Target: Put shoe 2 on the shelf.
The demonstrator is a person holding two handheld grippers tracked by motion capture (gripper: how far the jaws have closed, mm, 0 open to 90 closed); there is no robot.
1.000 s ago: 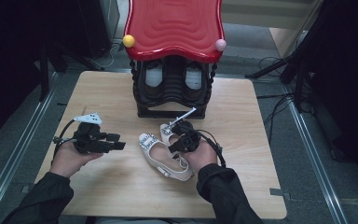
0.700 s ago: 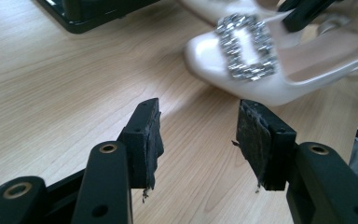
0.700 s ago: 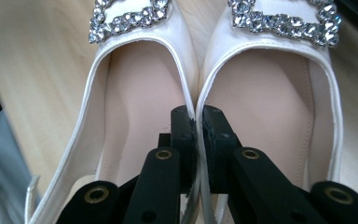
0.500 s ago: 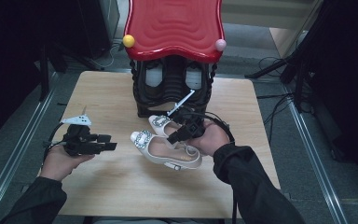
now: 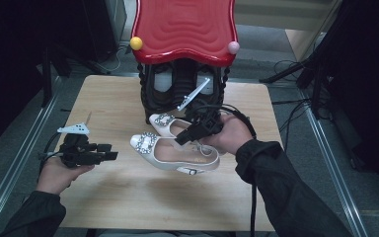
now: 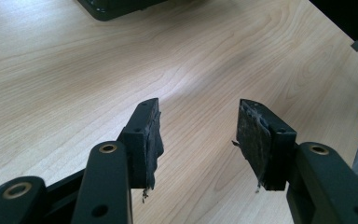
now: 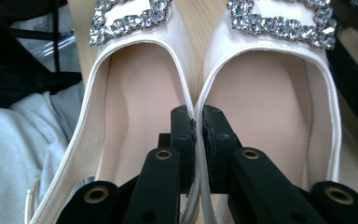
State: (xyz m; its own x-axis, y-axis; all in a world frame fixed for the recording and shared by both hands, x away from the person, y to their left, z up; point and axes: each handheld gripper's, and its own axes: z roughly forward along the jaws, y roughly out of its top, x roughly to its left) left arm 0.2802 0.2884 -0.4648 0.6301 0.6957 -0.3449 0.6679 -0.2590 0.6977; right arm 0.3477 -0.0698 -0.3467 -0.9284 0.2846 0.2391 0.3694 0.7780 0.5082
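Observation:
A pair of cream flat shoes with crystal buckles hangs above the wooden table (image 5: pixel 128 197), the near shoe (image 5: pixel 172 155) beside the far shoe (image 5: pixel 165 122). My right gripper (image 5: pixel 185 138) is shut on their two inner side walls, pinched together. In the right gripper view the jaws (image 7: pixel 198 116) clamp those edges between the left shoe (image 7: pixel 135 107) and the right shoe (image 7: pixel 270 107). My left gripper (image 5: pixel 109 150) is over the table's left side, open, with nothing between its jaws (image 6: pixel 199 126), only bare wood (image 6: pixel 121 60) beneath.
A black shoe rack with a wavy red top (image 5: pixel 185 29) stands at the table's far middle, with dark shoes inside; its base (image 6: pixel 116 5) edges into the left gripper view. Metal rails run along both sides of the table on the floor.
My right hand has lifted both shoes off the table and carried them up toward the rack. The left hand has drifted a little toward the table's left edge, jaws unchanged.

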